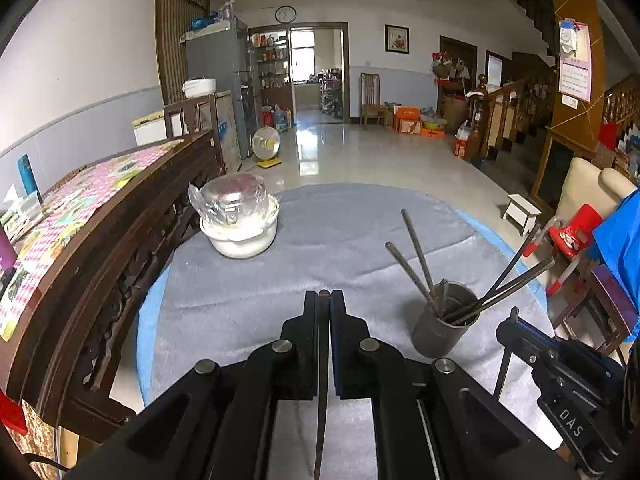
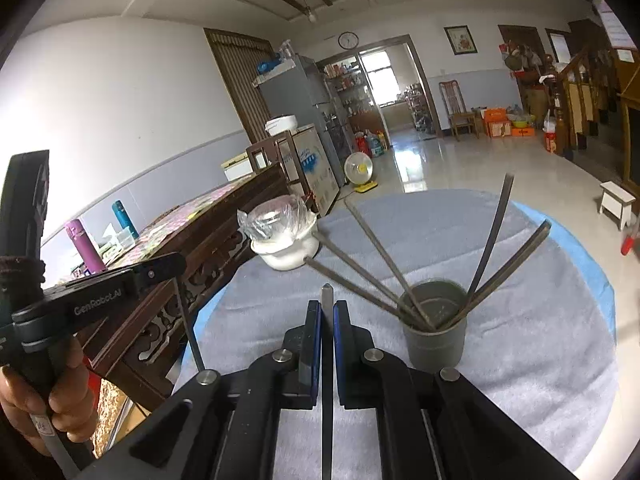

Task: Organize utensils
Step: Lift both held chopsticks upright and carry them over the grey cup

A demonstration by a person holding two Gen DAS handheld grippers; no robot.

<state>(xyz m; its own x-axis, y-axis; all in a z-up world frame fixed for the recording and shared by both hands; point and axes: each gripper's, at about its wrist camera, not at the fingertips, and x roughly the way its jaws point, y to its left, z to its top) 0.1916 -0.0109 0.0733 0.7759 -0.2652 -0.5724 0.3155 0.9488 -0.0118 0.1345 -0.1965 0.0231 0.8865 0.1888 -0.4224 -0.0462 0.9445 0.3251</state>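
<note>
A grey metal cup (image 1: 442,326) (image 2: 434,334) stands on the grey cloth and holds several dark metal chopsticks (image 1: 418,258) (image 2: 384,254) that fan outward. My left gripper (image 1: 323,294) is shut on a single chopstick (image 1: 321,400) that runs back between its fingers, left of the cup. My right gripper (image 2: 327,302) is shut on another chopstick (image 2: 327,292) whose tip sticks out just past the fingers, left of the cup. The right gripper also shows at the right edge of the left wrist view (image 1: 514,322), with a thin chopstick hanging below it.
A white bowl with a plastic-wrapped jar (image 1: 239,220) (image 2: 286,236) sits at the far left of the round table (image 1: 224,304). A dark wooden sideboard (image 1: 120,216) stands close along the left. A white stool (image 1: 522,212) and red chair (image 1: 574,232) stand right.
</note>
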